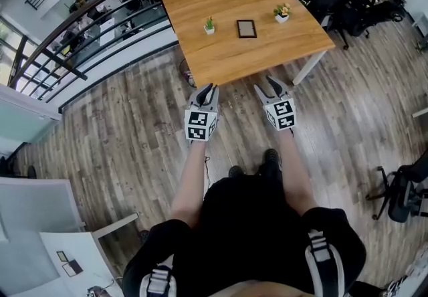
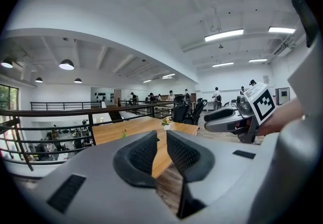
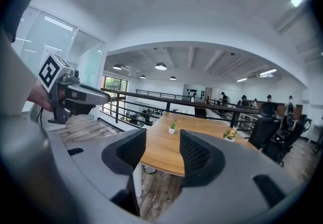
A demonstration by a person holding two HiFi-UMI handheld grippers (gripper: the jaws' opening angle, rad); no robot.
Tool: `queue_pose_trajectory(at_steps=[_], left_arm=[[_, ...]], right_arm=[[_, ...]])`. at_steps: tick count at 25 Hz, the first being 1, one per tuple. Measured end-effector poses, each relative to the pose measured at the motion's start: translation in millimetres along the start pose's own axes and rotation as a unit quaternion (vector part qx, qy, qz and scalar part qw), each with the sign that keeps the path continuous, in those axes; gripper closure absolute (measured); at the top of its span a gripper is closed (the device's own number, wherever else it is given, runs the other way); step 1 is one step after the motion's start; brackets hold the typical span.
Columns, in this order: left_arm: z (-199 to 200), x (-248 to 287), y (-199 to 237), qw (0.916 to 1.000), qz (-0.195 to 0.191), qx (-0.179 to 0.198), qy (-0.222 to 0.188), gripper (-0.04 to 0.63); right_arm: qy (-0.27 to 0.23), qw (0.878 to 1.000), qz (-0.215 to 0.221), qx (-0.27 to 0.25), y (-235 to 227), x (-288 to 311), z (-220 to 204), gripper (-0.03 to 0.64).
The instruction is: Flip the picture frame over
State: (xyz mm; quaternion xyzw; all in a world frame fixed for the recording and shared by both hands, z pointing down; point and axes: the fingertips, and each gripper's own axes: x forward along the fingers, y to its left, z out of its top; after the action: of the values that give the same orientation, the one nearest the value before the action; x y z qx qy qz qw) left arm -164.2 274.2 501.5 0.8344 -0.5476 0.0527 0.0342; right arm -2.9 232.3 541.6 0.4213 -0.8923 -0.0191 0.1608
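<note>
The picture frame (image 1: 246,29), small, dark-rimmed and lying flat, rests on the wooden table (image 1: 227,61) between two little potted plants. Both grippers hang in the air short of the table's near edge, well away from the frame, and point toward it. My left gripper (image 1: 209,88) (image 2: 162,140) shows only a narrow slit between its pads, with nothing in it. My right gripper (image 1: 273,81) (image 3: 162,142) stands open wider, also with nothing between its pads. I cannot make out the frame in either gripper view.
A green plant (image 1: 209,25) stands left of the frame and a flowering one (image 1: 282,13) to its right. A black railing (image 1: 100,28) runs behind and left of the table. Office chairs (image 1: 348,8) stand at the right. Wood floor lies under me.
</note>
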Motion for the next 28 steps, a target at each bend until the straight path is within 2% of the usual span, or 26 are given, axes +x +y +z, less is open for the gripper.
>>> queue_pose_trajectory(at_steps=[3,8,12,17,22,28], left_arm=[[-3.7,0.3,0.9,1.0000,0.002,-0.004,0.005,0.425],[-5.0,4.1,-0.3,0.9999,0.002,-0.007,0.010,0.409],[-10.4,10.3,-5.3,0.9998,0.002,-0.007,0.019,0.379],[-18.7,17.4,-14.7,0.9995,-0.007,-0.011,0.030,0.376],[-18.3,28.6,-26.1,0.9993,-0.012,-0.009,0.036,0.376],[-21.4,41.2,-23.9,0.9989,0.002,-0.009,0.047,0.376]], right_arm=[[-0.004,1.000,-0.012,0.012,-4.3,-2.3,-0.9,0.379],[0.008,1.000,-0.024,0.004,-10.0,-6.1,-5.4,0.314],[0.016,0.999,-0.030,-0.007,-14.2,-13.6,-12.2,0.290],[0.034,0.999,-0.033,-0.014,-21.1,-16.8,-23.5,0.284],[0.029,0.999,-0.026,-0.014,-28.6,-15.6,-25.8,0.285],[0.029,0.999,-0.019,0.007,-46.4,-7.2,-31.9,0.291]])
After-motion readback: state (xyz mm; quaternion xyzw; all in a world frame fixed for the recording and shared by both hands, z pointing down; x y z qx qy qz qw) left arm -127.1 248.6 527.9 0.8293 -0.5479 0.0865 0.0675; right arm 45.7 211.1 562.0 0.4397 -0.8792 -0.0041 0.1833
